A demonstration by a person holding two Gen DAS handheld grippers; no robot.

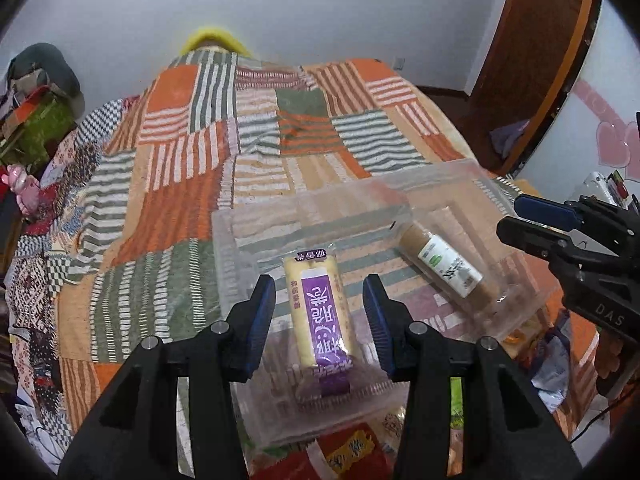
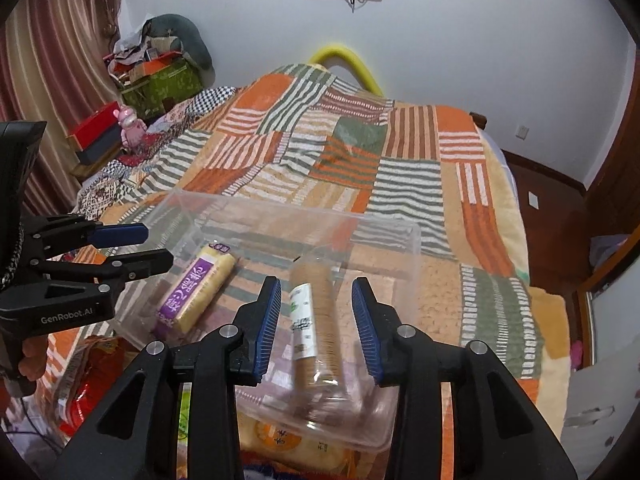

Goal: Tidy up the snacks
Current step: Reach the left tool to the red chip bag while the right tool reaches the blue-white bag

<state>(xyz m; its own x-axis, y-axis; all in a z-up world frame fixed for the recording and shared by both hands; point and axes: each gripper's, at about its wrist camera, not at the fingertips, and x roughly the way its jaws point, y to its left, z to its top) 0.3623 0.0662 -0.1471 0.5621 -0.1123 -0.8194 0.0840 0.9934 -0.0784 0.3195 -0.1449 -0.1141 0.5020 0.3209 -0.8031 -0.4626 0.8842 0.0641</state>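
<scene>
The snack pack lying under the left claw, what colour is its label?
Purple with white characters, on a pale yellow snack pack; the left wrist view shows it best.

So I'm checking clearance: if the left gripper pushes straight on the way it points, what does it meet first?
Probably the purple-labelled snack pack lying in the clear bin; it sits right between the left gripper's open jaws, though depth is unclear.

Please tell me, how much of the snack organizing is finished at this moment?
Two snacks already lie in the clear plastic box: the yellow pack with the purple label and the brown biscuit roll. Nothing is in hand: the left tongs and right tongs are both open above them. Left to do: the red packet and other packs lying on the bed before the box.
</scene>
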